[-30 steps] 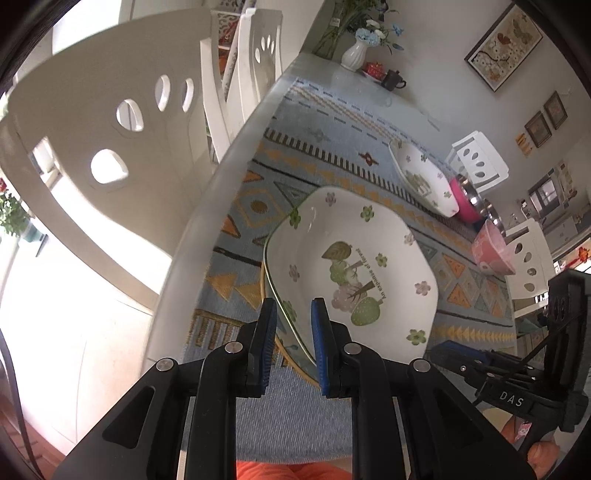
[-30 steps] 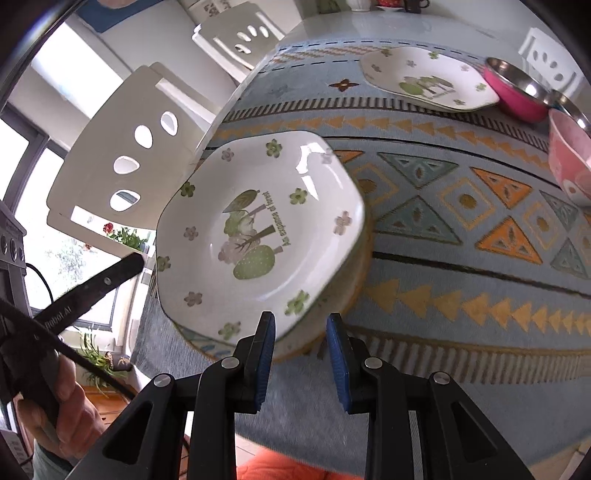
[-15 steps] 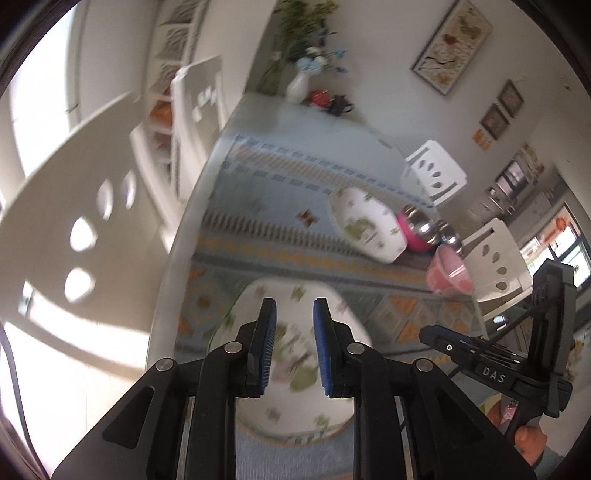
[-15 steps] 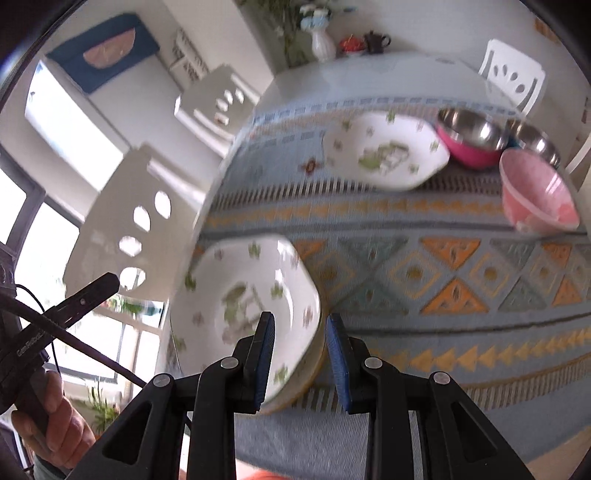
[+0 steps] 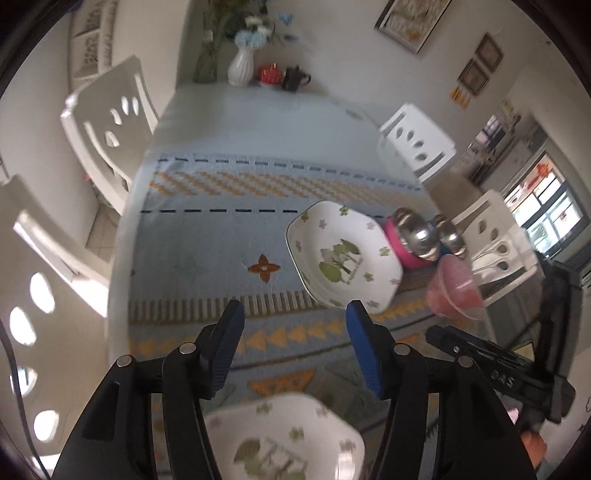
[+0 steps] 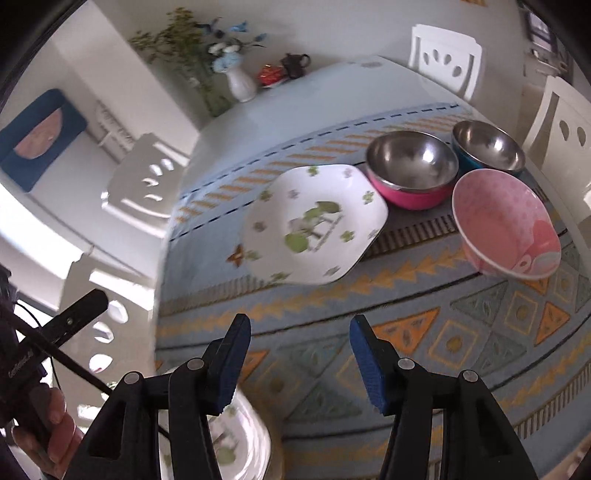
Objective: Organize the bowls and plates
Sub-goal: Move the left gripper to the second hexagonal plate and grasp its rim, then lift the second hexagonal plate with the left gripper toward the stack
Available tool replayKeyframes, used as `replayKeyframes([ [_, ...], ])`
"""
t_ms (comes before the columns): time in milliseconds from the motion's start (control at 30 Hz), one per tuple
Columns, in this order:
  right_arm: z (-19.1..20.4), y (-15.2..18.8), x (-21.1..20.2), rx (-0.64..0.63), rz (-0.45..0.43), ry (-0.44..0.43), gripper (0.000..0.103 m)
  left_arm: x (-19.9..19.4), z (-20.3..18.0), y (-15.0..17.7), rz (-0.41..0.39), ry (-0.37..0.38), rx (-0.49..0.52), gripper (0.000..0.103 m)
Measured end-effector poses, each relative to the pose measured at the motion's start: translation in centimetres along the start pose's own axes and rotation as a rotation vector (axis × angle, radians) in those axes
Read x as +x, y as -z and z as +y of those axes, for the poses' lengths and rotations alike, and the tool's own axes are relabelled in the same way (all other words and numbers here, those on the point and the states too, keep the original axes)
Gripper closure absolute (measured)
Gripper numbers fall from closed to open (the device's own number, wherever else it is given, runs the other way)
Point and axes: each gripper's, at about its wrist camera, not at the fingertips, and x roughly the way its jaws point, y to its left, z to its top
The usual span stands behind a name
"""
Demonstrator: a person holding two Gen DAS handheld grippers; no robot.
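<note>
My left tongs (image 5: 293,314) and right tongs (image 6: 299,328) both empty, jaws just opening, nothing between; near plate (image 5: 288,439) on mat (image 5: 207,254) below them; far plate (image 6: 314,225) mid-mat; pink steel bowl (image 6: 410,173), blue steel bowl (image 6: 487,147), pink bowl (image 6: 506,229) right of far plate

We see a home dining room: white chairs (image 5: 110,122) around a clothed table (image 5: 258,122), flower vase (image 5: 241,66), framed pictures (image 5: 413,18).
</note>
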Motion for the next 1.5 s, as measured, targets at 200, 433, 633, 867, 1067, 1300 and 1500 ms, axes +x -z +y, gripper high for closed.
replayKeyframes([
  [200, -2.5, -2.8, 5.2, 0.097, 0.057, 0.055, 0.049, 7.2, -0.5, -2.0, 0.097, -0.010, -0.016, 0.048],
  [433, -5.6, -4.7, 9.8, 0.167, 0.097, 0.065, 0.049, 13.7, 0.0, -2.2, 0.176, -0.031, -0.097, 0.050],
  [633, -7.3, -6.0, 11.7, 0.154, 0.102, 0.055, 0.049, 16.5, -0.4, -2.4, 0.215, -0.014, -0.121, 0.057],
  [867, -6.4, -6.0, 12.4, 0.048, 0.078, 0.025, 0.078, 17.8, -0.7, -2.2, 0.235, -0.006, -0.138, 0.086],
  [1067, -4.7, -5.2, 11.8, -0.040, 0.050, 0.021, 0.082, 16.4, 0.3, -1.9, 0.195, 0.011, -0.157, 0.091],
  [1300, -2.9, -3.0, 11.0, -0.073, 0.075, -0.016, 0.081, 15.2, 2.0, -1.4, 0.194, 0.008, -0.170, 0.092],
  [1500, -3.5, -2.9, 11.1, -0.057, 0.077, -0.033, 0.080, 15.3, 1.8, -2.0, 0.216, 0.017, -0.119, 0.090],
])
